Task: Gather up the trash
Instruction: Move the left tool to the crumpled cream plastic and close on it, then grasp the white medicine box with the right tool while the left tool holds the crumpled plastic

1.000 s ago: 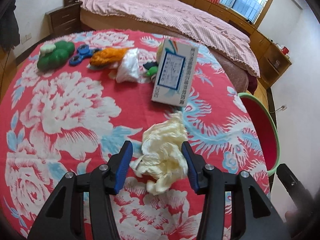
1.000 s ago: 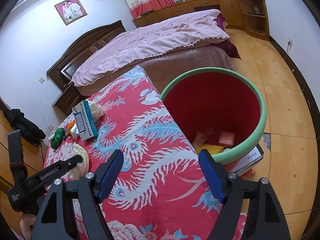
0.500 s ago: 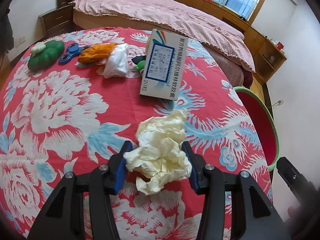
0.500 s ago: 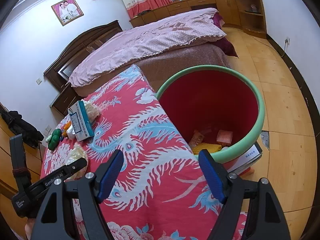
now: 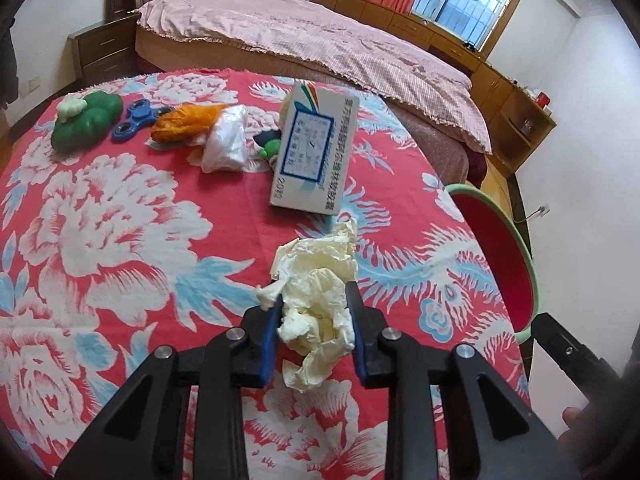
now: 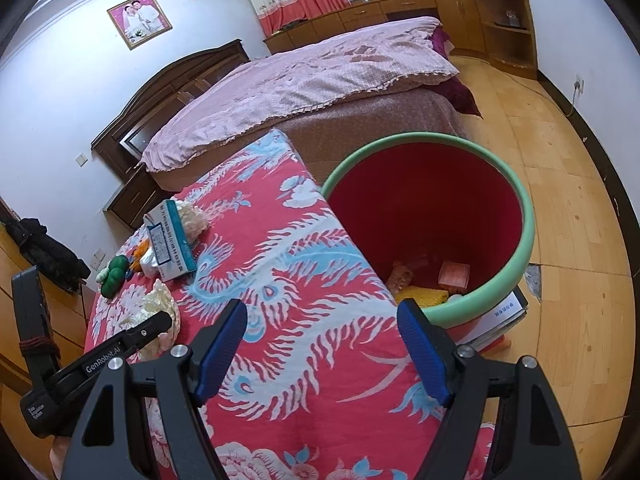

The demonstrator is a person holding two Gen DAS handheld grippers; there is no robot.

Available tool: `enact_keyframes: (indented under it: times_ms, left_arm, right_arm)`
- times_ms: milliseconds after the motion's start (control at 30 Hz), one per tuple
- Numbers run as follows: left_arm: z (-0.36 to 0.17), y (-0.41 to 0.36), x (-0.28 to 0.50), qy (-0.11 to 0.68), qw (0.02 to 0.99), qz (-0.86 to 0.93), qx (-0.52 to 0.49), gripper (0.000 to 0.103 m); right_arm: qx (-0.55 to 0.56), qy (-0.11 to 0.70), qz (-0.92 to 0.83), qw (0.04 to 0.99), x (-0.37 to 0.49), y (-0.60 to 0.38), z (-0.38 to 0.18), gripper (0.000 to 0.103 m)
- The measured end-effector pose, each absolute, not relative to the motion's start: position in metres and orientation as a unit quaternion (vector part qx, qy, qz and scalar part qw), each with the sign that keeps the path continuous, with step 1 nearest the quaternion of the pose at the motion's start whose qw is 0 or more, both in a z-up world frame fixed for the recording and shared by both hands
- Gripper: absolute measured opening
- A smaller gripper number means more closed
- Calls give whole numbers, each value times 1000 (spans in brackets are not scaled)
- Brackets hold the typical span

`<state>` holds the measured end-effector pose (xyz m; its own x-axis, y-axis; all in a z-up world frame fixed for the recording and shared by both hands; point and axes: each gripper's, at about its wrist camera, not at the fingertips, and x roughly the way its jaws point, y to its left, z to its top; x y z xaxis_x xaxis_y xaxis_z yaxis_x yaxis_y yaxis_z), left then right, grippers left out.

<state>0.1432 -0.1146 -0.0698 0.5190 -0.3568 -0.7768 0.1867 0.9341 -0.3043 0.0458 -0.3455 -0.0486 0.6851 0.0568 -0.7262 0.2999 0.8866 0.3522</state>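
At the bottom of the left wrist view, the left hand-held gripper [image 5: 314,330] is clamped on the tissue [image 5: 316,284], a crumpled cream wad low in the centre over the red floral counter [image 5: 120,220]. Above it lies a box [image 5: 314,148]; a white bag [image 5: 228,140], an orange wrapper [image 5: 184,126] and a green toy [image 5: 86,124] sit toward the upper left. The right hand-held gripper [image 6: 322,354] stands wide apart with nothing between its fingers, low in its frame; the bin [image 6: 524,240] is at right, beside the counter edge.
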Motion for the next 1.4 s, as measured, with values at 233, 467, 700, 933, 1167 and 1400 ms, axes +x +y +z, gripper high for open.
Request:
enact_keyframes:
  times_ms: [233, 467, 700, 933, 1167, 1400]
  left_arm:
    - [-48, -83, 150, 440, 883, -134, -94, 30]
    - [-32, -31, 169, 417, 901, -82, -87, 30]
    - [-40, 11, 188, 417, 902, -53, -96, 30]
    - [-53, 35, 203, 412, 904, -41, -111, 30]
    - [-64, 48, 209, 401, 909, -32, -115, 30]
    - [-64, 50, 208, 386, 915, -39, -110, 30]
  right_arm:
    - [206, 390, -54, 896, 57, -328, -36, 80]
    - [173, 392, -24, 903, 83, -293, -23, 80]
    - [147, 406, -3, 902, 116, -252, -26, 80]
    - [125, 423, 1, 897, 149, -216, -38, 80]
    - [101, 439, -6, 893, 179, -185, -53, 80]
    - [85, 448, -32, 890, 201, -172, -69, 80]
